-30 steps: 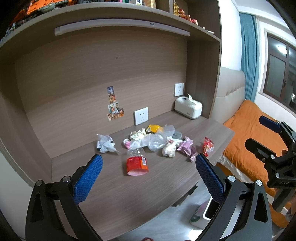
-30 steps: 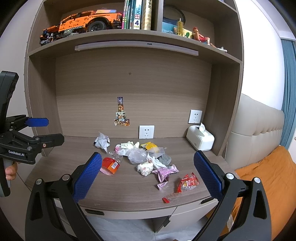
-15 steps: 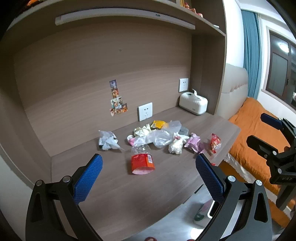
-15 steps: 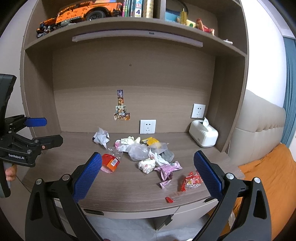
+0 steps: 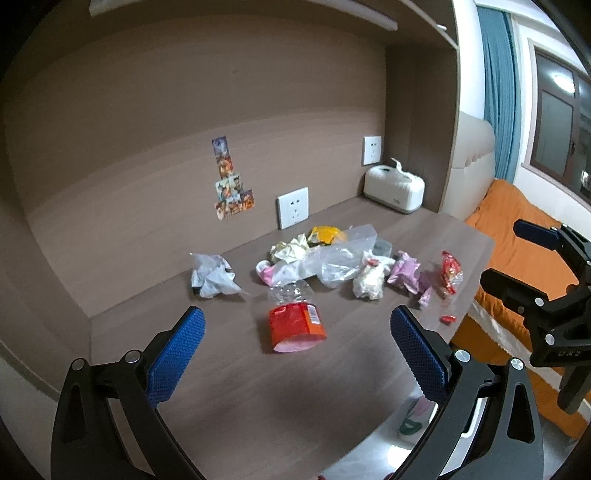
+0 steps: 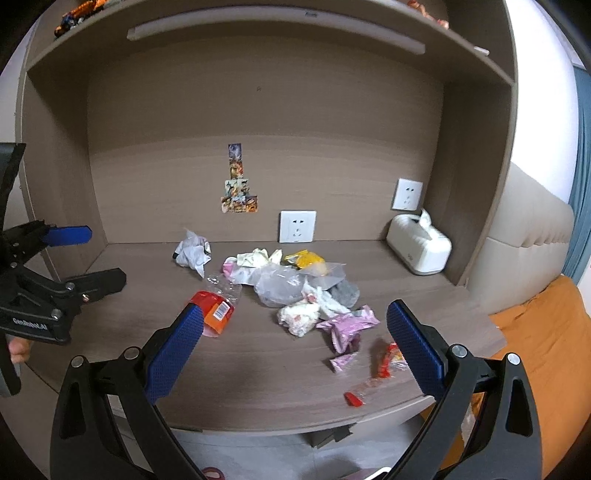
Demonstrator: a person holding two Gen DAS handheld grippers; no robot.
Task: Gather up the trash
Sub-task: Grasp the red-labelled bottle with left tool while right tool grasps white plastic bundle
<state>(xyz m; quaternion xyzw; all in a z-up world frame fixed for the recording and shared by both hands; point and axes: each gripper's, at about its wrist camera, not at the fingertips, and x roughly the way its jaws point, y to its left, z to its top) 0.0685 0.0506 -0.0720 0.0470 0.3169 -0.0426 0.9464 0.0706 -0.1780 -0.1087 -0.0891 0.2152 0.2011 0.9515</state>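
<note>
Several scraps of trash [image 6: 295, 291] lie mid-desk [image 6: 258, 384]. We hold both the left gripper [image 5: 295, 354] and right gripper [image 6: 295, 347] spread wide and empty. Wrappers look light, crinkly, slippery; the red-labelled bottle [image 5: 295, 321], probably crushed, suits a pinch across its body.

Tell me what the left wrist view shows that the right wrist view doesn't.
Only the left wrist view shows the dark-framed window and the right tongs, open. Only the right wrist view shows the long light bar under the shelf and the left tongs, open. Both show the brown wooden desk, the crushed red-labelled plastic bottle and the white tissue box.
</note>
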